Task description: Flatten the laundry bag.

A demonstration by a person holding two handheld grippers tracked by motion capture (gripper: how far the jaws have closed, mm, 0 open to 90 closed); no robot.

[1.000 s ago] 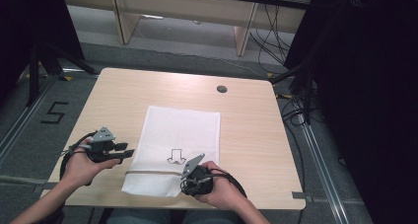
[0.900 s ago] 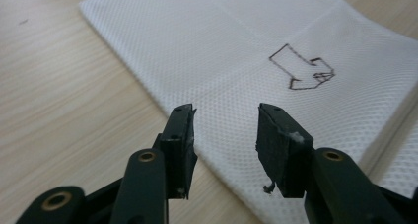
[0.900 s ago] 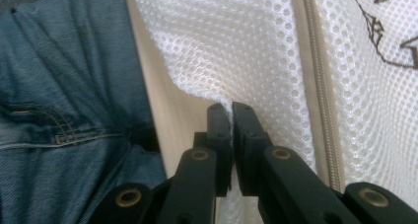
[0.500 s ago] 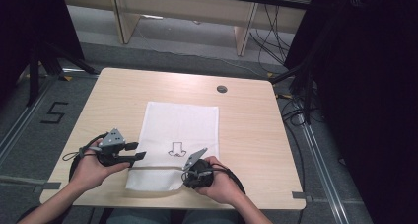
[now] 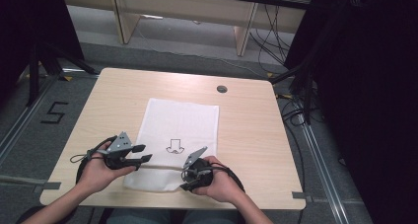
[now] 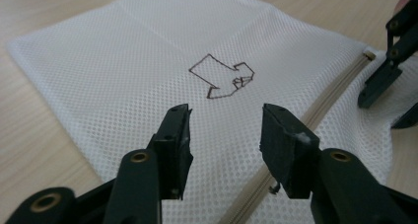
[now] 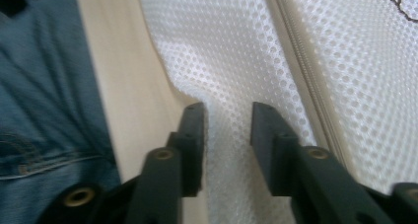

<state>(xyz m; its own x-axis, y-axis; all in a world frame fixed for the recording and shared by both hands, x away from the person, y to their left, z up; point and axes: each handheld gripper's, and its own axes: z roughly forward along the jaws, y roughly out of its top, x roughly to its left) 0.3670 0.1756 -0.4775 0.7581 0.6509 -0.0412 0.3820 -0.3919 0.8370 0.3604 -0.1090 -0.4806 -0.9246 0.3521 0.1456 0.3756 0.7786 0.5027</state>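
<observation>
A white mesh bag (image 5: 180, 120) lies flat on the wooden table (image 5: 251, 135), with a drawn arrow figure (image 5: 173, 146) and a zipper (image 5: 157, 168) near its front edge. My left gripper (image 5: 144, 153) reaches in over the bag's left edge. In the left gripper view its jaws (image 6: 225, 123) stand apart just above the mesh (image 6: 148, 51) beside the zipper (image 6: 335, 86); they have just been closing, gripping nothing. My right gripper (image 5: 185, 182) sits at the bag's front edge. Its jaws (image 7: 227, 110) have just been opening, with loose mesh (image 7: 236, 51) between them, not pinched.
A round cable hole (image 5: 222, 89) sits near the table's far edge. The person's jeans (image 7: 44, 110) border the table's front edge. Cables trail on the floor to the right, and a "5" (image 5: 54, 113) is marked on the floor at the left.
My left gripper has moved right, from beside the bag to over its left edge. The right hand has stayed at the bag's front edge.
</observation>
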